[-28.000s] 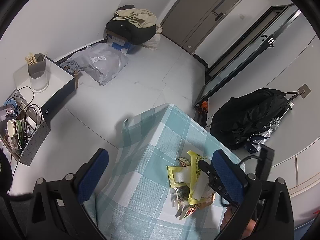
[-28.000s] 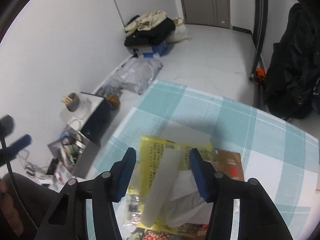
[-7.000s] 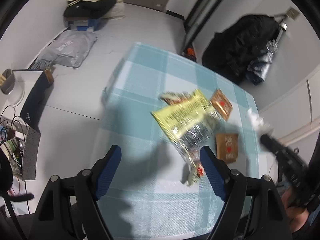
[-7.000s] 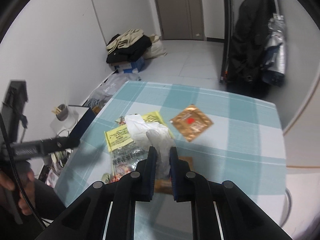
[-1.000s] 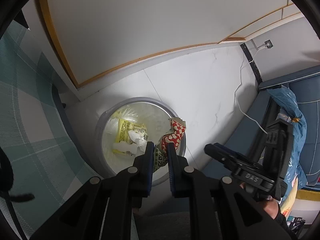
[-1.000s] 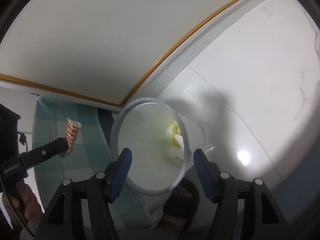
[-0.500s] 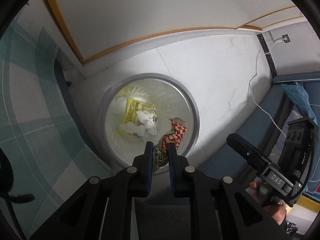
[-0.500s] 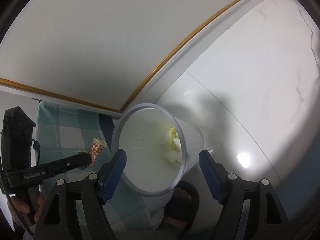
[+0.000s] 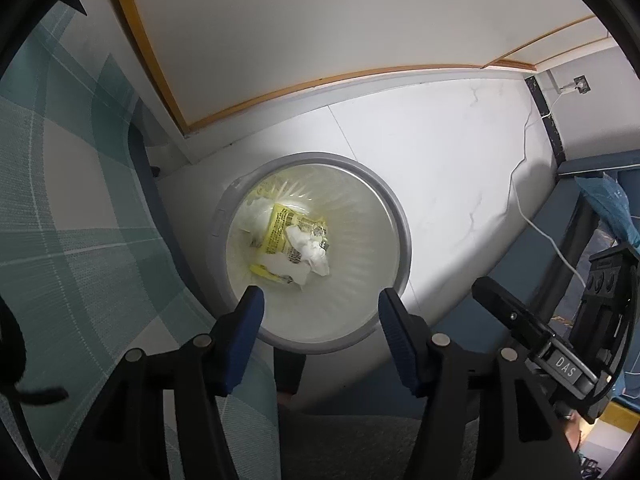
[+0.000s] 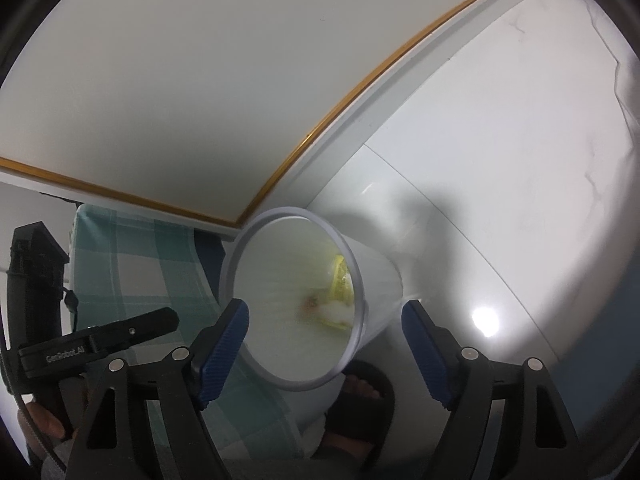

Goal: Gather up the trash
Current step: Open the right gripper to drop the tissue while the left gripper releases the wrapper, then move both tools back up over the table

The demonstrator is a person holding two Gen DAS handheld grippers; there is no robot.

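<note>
Jaws of the left gripper [image 9: 320, 312] have just been opening, empty above the bin [image 9: 394, 216]; trash [image 9: 294, 240] lies at its bottom. From the right gripper [image 10: 324, 330], jaws apart, the bin's contents blur, a sandalled foot [image 10: 360, 392] half hidden behind it.

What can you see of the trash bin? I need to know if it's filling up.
The trash bin is round, pale translucent plastic with a grey rim, tapering downward, standing upright on the white floor beside the checked tablecloth. Only its bottom is covered: a yellow wrapper and crumpled white paper. Mostly empty.
</note>
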